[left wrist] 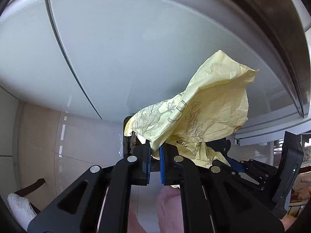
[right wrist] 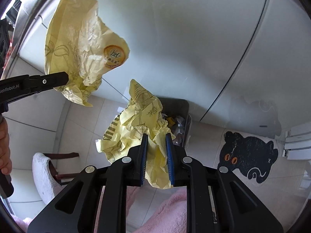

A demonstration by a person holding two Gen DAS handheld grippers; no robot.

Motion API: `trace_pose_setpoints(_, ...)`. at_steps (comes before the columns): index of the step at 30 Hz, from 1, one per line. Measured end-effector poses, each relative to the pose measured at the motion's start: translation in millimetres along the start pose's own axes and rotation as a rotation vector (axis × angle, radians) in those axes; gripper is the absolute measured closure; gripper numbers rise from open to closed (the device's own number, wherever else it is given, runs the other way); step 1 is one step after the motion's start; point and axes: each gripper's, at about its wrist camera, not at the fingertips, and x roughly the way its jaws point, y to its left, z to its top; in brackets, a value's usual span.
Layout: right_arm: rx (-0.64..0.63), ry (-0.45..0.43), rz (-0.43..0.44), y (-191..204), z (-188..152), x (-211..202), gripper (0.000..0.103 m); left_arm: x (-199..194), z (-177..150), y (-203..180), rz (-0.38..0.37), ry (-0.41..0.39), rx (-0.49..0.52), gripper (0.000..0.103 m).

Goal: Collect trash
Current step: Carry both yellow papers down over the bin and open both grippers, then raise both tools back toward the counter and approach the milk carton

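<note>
A: What is held by the left gripper (left wrist: 155, 151)?
B: A crumpled yellow wrapper (left wrist: 202, 114) is pinched between its blue pads (left wrist: 148, 162), which are drawn almost together on a fold of the paper. The sheet is printed with dark line drawings and is raised in front of a pale cabinet door (left wrist: 124, 58). In the right wrist view the same sheet is seen hanging from the black finger at the left, and a round orange sticker (right wrist: 114, 56) is shown on it.

A: And the right gripper (right wrist: 157, 137)?
B: A second yellow wrapper (right wrist: 136, 132) is clamped there. The jaws are closed onto the paper, though a wider gap is left between the pads, filled by the bunched sheet. This wad is held above the floor, just in front of a dark bin (right wrist: 179, 120).

A: What is seen in the bin?
B: Some wrappers and scraps are visible inside; they cannot be told apart. The bin is stood against the cabinet.

A: What lies farther out?
B: A mat with a black cat face (right wrist: 250, 157) is laid on the tiled floor to the right. A chair with a white fluffy cover (right wrist: 41, 176) is seen at the left. Pink fabric (right wrist: 165, 211) is visible under the right gripper.
</note>
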Motion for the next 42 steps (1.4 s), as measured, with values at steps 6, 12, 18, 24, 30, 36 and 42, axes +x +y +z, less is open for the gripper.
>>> trace_pose_setpoints(6, 0.016, 0.039, -0.032, -2, -1, 54, 0.083, 53, -1, 3, 0.011, 0.060, -0.030, 0.097)
trace_pose_setpoints(12, 0.066, 0.064, -0.023, -5, -7, 85, 0.080, 93, -10, 8, 0.013, 0.129, -0.062, 0.094)
trace_pose_setpoints(18, 0.103, 0.044, -0.017, -10, -5, 84, 0.037, 92, -10, 12, 0.036, 0.125, -0.057, 0.077)
trace_pose_setpoints(24, 0.114, 0.042, -0.035, -14, 2, 67, 0.030, 76, 2, 12, 0.043, 0.097, -0.072, 0.053)
trace_pose_setpoints(30, 0.107, -0.021, -0.013, -22, 13, 11, 0.016, 28, 8, 4, 0.034, 0.050, -0.061, 0.028)
trace_pose_setpoints(36, 0.045, -0.163, 0.004, -10, 28, -84, 0.004, -44, 15, -19, 0.027, -0.033, -0.003, 0.008)
trace_pose_setpoints(42, 0.032, -0.269, 0.038, -9, 42, -157, 0.004, -113, 37, -39, -0.006, -0.132, 0.039, 0.008)
